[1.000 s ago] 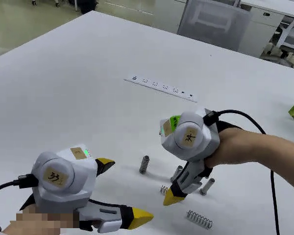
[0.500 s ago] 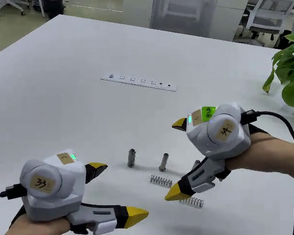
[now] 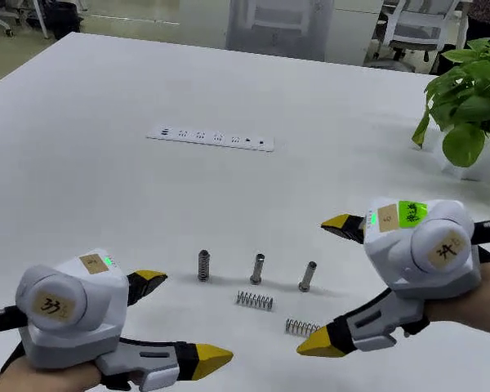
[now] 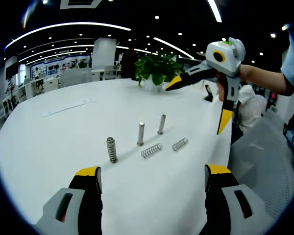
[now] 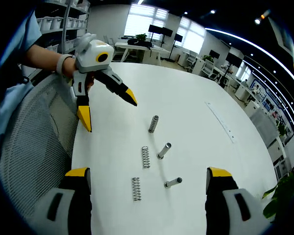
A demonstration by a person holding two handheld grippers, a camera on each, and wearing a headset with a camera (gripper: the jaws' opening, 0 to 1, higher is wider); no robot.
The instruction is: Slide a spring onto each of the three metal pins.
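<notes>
Spring (image 3: 203, 265) on 1 of 3 pins (image 3: 257, 268), 2 springs (image 3: 254, 300) loose, left gripper (image 3: 184, 317) apart, right gripper (image 3: 325, 284) apart

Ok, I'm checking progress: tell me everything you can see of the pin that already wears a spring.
The pin stands upright on the white table, leftmost of three in the head view. It looks like a short grey metal post. A coiled metal spring sleeves nearly its full height, so little bare shaft shows. It stands apart from the middle pin, and two loose springs lie flat away from it. Only table and spring touch it.
</notes>
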